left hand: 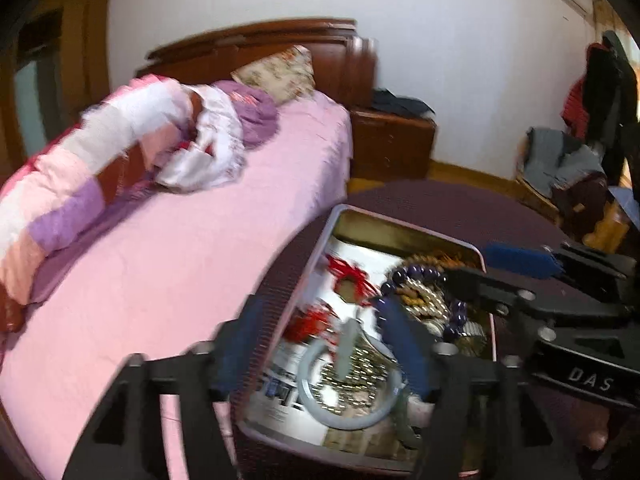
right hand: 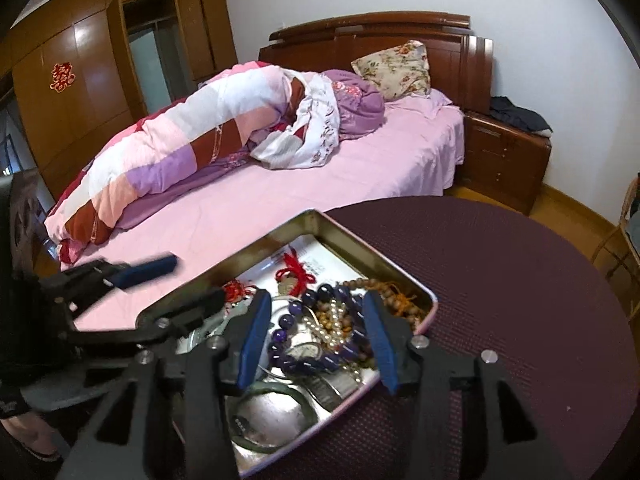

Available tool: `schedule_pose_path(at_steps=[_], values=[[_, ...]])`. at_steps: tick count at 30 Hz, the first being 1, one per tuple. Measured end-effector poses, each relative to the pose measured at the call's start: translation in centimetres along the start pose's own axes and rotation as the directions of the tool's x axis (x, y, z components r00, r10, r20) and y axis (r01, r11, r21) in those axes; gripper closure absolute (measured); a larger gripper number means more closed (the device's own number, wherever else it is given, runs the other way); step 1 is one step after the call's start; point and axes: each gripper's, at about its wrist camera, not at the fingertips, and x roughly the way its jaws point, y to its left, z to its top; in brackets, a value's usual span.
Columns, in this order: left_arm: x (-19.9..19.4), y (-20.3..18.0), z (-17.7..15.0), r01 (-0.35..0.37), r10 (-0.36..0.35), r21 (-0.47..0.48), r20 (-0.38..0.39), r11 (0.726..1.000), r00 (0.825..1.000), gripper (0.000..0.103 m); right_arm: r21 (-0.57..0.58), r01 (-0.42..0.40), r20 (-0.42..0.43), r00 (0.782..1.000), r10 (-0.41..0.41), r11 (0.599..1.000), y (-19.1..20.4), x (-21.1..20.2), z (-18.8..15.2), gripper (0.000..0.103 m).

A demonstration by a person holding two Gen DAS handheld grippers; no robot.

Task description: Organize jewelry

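I hold both grippers over the jewelry tin (right hand: 404,280) on the round purple table (right hand: 520,300). My left gripper (left hand: 324,344) is spread wide above the pale jade bangle (left hand: 320,412); my right gripper (right hand: 316,340) stands apart over the purple bead bracelet (right hand: 288,344), pinching nothing.

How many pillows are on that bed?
1: a floral pillow leaning against the headboard at the far end of the bed. Others may be hidden under the rolled quilt.

I see the tin (right hand: 320,220) on the tabletop (right hand: 520,300), jewelry (right hand: 332,320) heaped inside; behind it the bed (right hand: 320,184), with a nightstand (right hand: 504,164) at its right.
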Motion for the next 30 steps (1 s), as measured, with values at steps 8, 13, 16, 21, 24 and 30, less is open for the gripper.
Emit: schedule_pose_path(at_steps=[8,13,16,21,24,30], values=[[-3.0,0.7,0.2,-0.005,0.007,-0.043,0.04,0.999,0.999,0.033,0.025,0.016,0.034,0.999,-0.016,1.0,-0.1,-2.7,-0.8,0.045],[-4.2,0.8,-0.1,-0.014,0.018,-0.058,0.059,0.998,0.998,0.033,0.03,0.02,0.068,0.997,-0.022,0.999,0.1,-4.3,-1.1,0.038],[-4.7,0.9,-0.2,-0.018,0.023,-0.066,0.067,0.998,0.998,0.033,0.029,0.019,0.075,0.997,-0.021,0.999,0.2,-4.5,-1.0,0.038],[-5.0,1.1,-0.1,-0.026,0.031,-0.069,0.075,0.997,0.997,0.032,0.027,0.017,0.082,0.996,-0.019,0.999,0.4,-4.8,-0.9,0.038],[-5.2,1.1,-0.2,-0.028,0.033,-0.069,0.079,0.997,0.996,0.032,0.024,0.015,0.083,0.996,-0.017,1.0,0.5,-4.7,-0.9,0.038],[-5.3,1.2,-0.3,-0.028,0.033,-0.067,0.079,0.997,0.996,0.032,0.026,0.013,0.083,0.996,-0.015,1.0,0.5,-4.8,-1.0,0.038]])
